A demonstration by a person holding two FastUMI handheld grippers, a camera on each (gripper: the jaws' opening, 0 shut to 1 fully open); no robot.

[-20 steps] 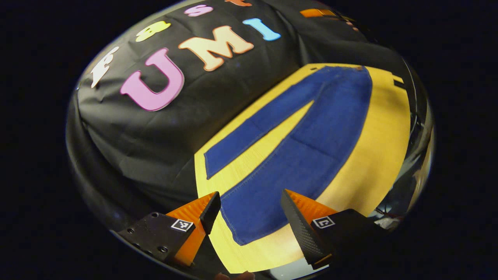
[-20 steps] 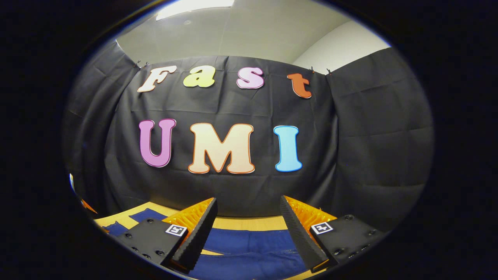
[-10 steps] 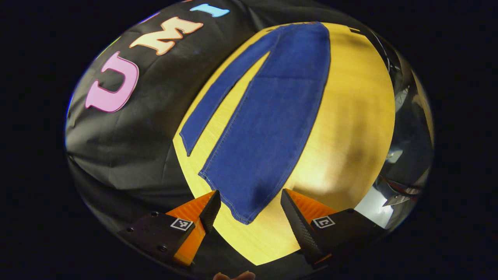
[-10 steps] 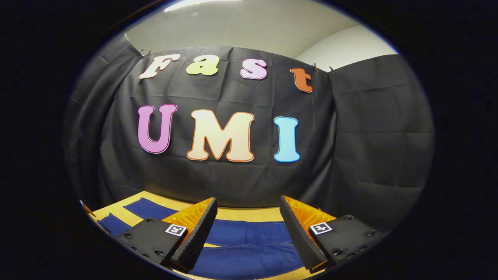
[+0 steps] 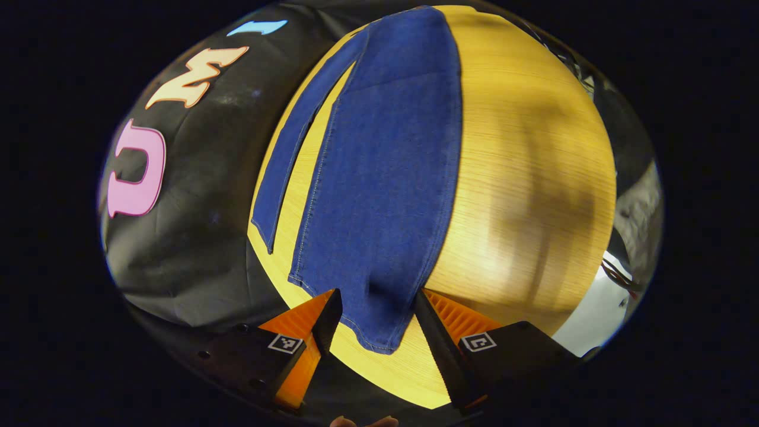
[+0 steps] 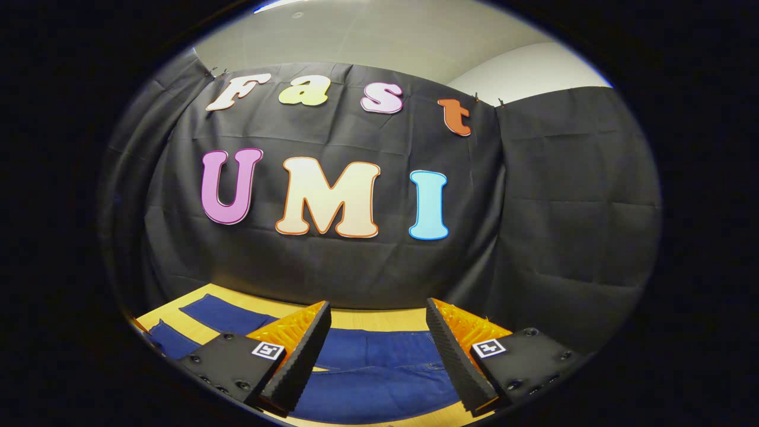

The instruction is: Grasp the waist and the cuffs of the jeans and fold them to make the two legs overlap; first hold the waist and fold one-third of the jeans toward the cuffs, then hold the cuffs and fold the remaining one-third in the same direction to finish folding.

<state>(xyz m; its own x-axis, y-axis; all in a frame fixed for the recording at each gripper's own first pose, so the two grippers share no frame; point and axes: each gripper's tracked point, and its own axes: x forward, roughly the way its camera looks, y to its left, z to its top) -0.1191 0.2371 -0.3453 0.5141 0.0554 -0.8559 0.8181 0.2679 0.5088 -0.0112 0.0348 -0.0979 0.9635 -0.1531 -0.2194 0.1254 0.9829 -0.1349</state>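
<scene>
Dark blue jeans lie flat on a yellow wooden table, legs spread apart, waist at the far end. In the left gripper view the cuff of the nearer leg lies between the fingers of my left gripper, which is open and low over it. The other leg runs along the table's far edge. In the right gripper view my right gripper is open above the jeans, holding nothing, and faces the booth wall.
Black cloth walls close off the table on its far side and to the right. Bare table top stretches beside the nearer leg. The table's rounded end is just under my left gripper.
My left gripper has tipped down and moved in over the nearer leg's cuff, its fingers a little closer together. The right gripper has tipped down slightly, so more of the jeans shows.
</scene>
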